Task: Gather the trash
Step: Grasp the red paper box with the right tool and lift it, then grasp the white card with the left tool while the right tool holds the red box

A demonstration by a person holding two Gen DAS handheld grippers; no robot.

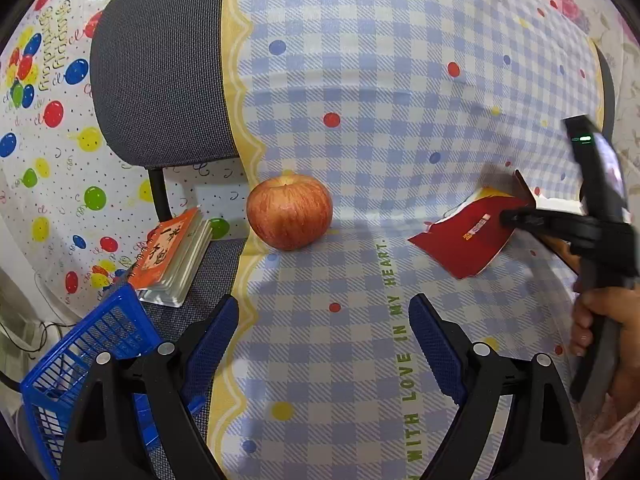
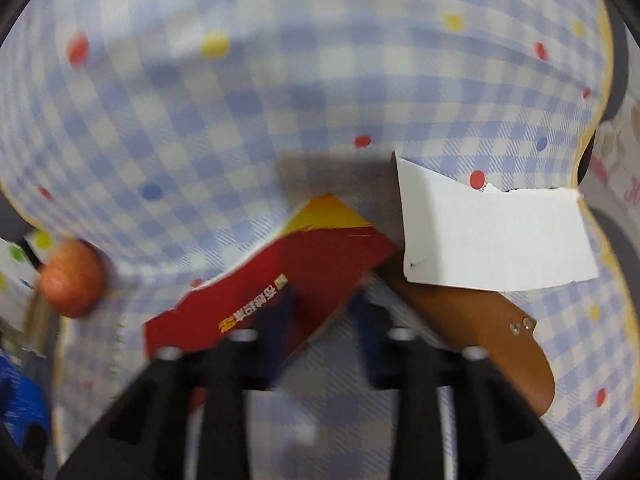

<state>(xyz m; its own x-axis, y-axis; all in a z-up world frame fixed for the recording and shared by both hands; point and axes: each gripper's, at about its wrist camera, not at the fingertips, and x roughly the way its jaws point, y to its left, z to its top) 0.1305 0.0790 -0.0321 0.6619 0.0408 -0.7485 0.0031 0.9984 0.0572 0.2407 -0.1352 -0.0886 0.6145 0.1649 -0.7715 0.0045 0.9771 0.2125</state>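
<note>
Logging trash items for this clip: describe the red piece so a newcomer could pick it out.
On the blue checked tablecloth, look right of the apple. The torn red carton piece lies flat there, the right gripper at its edge. Unlike the white card beside it, it is red with printed lettering.

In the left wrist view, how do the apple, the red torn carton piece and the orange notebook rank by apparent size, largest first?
1. Red torn carton piece, widest, partly hidden by the right gripper.
2 and 3. Apple and orange notebook look alike; I leave them unranked.
</note>
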